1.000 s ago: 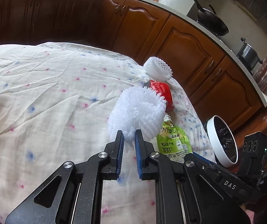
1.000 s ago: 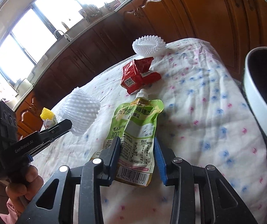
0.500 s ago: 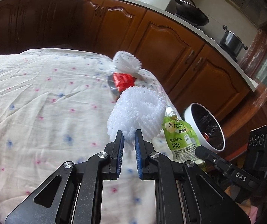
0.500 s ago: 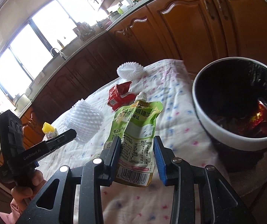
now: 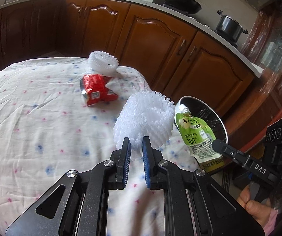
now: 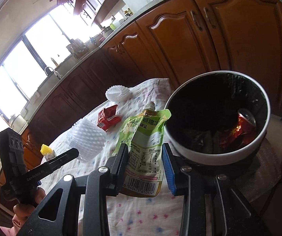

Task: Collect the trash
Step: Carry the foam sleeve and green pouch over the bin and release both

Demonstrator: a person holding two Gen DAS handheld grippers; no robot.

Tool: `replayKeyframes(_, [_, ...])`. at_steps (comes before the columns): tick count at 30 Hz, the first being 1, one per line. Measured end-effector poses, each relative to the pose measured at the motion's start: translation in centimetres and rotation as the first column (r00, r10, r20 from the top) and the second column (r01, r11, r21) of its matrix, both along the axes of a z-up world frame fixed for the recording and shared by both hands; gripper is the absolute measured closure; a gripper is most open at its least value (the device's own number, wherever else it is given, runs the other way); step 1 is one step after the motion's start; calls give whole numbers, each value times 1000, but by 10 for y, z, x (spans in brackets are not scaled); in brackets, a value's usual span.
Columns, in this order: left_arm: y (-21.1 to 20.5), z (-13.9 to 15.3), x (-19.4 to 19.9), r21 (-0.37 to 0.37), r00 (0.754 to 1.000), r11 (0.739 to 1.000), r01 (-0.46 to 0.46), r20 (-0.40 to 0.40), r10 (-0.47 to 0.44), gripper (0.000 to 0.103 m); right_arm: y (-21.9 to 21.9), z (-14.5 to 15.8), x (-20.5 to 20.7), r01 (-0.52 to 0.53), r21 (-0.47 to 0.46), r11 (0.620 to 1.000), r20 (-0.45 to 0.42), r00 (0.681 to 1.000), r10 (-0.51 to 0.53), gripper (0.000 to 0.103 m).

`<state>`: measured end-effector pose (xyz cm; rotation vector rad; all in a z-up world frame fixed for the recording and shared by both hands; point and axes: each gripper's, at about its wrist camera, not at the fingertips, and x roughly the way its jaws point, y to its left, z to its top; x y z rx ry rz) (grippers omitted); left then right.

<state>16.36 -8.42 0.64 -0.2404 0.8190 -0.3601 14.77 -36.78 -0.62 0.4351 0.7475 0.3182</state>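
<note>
My left gripper [image 5: 136, 143] is shut on a white foam fruit net [image 5: 147, 120], held above the cloth-covered table [image 5: 32, 122]. My right gripper [image 6: 146, 151] is shut on a green drink pouch [image 6: 145, 137], carried near the rim of the white trash bin [image 6: 217, 153]. That pouch [image 5: 196, 133] and the bin [image 5: 215, 118] also show in the left wrist view, at the table's right edge. On the table lie a red wrapper [image 5: 96, 92] and a second white foam net [image 5: 102, 63]. In the right wrist view the held net [image 6: 89, 139], the red wrapper [image 6: 108, 119] and the far net [image 6: 117, 94] appear too.
The bin holds a red can [image 6: 245, 122] and dark wrappers. A yellow-topped scrap [image 6: 46, 151] lies on the table's far left. Wooden kitchen cabinets [image 5: 156, 39] run behind the table, with a wok [image 5: 180, 2] and a pot [image 5: 229, 25] on the counter. A person's hand [image 5: 259, 206] grips the right tool.
Both grippers have moved toward the trash bin with their loads. The bin has come into fuller view in both cameras, and its contents now show.
</note>
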Motion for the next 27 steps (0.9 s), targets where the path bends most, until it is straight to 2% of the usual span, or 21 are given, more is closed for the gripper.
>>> replayKeyframes(3, [-11,2,1,5,1000,1000,18,1,-18,92,-12,2,-1,20,2,1000,6,1000,-20,69])
replayKeyframes(4, [-15,2,2,6,1000,1000,25,1,-25,92,-15,2,-1,25,1,1000,7,1000,-25,78])
replayKeyframes(5, [-19,3,3,8,1000,1000,30,2,-30,92,-18,2,-1,27,3,1000,8,1000,-27,99])
replayKeyframes(8, [-29,6,4,11,999,999,47,6,-47,92,-28,0,3,47,-11,999,-10,999,-47,101])
replayKeyframes(15, [-51,6,7,14,997,997,82,5,-82,92,-24,-18,6,11,4,1000,-42,999,-11,102])
replayKeyframes(27, [-60,8,12,22,995,995,95,1,-95,92,-45,8,1,46,5,999,27,999,-46,102])
